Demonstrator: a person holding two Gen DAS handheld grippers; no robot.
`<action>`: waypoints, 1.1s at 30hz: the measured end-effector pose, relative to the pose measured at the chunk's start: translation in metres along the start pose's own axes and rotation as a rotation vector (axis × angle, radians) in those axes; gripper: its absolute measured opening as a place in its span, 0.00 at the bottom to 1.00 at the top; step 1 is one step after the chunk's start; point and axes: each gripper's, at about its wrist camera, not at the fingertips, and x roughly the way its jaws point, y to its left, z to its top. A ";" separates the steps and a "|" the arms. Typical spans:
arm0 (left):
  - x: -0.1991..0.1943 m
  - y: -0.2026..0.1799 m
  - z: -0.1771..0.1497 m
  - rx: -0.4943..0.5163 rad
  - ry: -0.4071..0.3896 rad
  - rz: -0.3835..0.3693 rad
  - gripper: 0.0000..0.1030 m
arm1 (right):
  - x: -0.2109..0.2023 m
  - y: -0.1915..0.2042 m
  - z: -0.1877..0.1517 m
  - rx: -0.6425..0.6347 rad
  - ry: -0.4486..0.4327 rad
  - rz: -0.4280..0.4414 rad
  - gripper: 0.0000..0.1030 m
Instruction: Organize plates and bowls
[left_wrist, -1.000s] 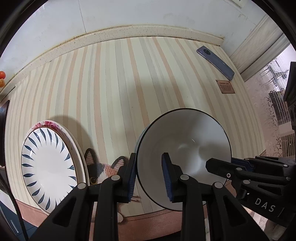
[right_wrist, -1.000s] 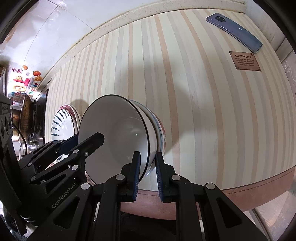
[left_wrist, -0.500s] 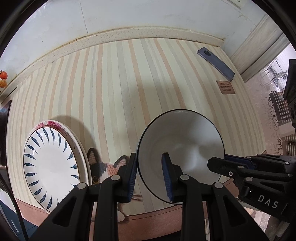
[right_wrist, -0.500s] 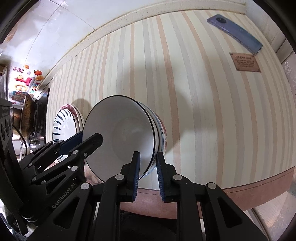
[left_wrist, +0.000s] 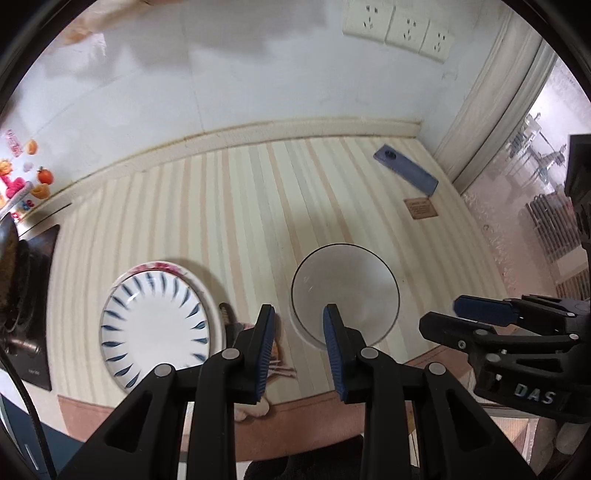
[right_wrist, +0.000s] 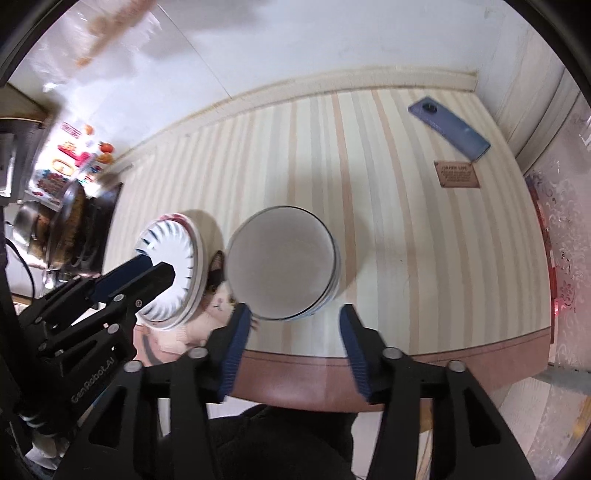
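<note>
A white bowl with a dark rim (left_wrist: 345, 291) (right_wrist: 280, 264) sits nested on other bowls on the striped counter, near its front edge. To its left lies a stack of plates (left_wrist: 157, 325) (right_wrist: 173, 273), the top one white with blue dashes. My left gripper (left_wrist: 298, 345) hangs open above the bowl's left rim, holding nothing. My right gripper (right_wrist: 293, 345) is open wide just in front of the bowl stack, empty. Each gripper shows at the edge of the other's view.
A cat-pattern mat (right_wrist: 218, 302) peeks out between plates and bowls. A blue phone (left_wrist: 405, 174) (right_wrist: 448, 129) and a small brown plaque (left_wrist: 421, 208) (right_wrist: 457, 174) lie at the back right. A stove with a pan (right_wrist: 62, 229) is at the left. The wall has sockets (left_wrist: 397, 27).
Both grippers opened, let go of the white bowl and pulled up and back. The bowl now rests level on the bowl stack.
</note>
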 end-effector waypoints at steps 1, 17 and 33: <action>-0.008 0.001 -0.002 -0.005 -0.008 -0.002 0.24 | -0.010 0.003 -0.004 -0.003 -0.014 -0.003 0.63; -0.087 0.007 -0.017 -0.024 -0.120 -0.048 0.89 | -0.103 0.029 -0.051 -0.020 -0.158 -0.055 0.88; -0.030 0.006 0.007 -0.048 -0.041 -0.071 0.90 | -0.043 -0.028 -0.014 0.084 -0.057 0.012 0.90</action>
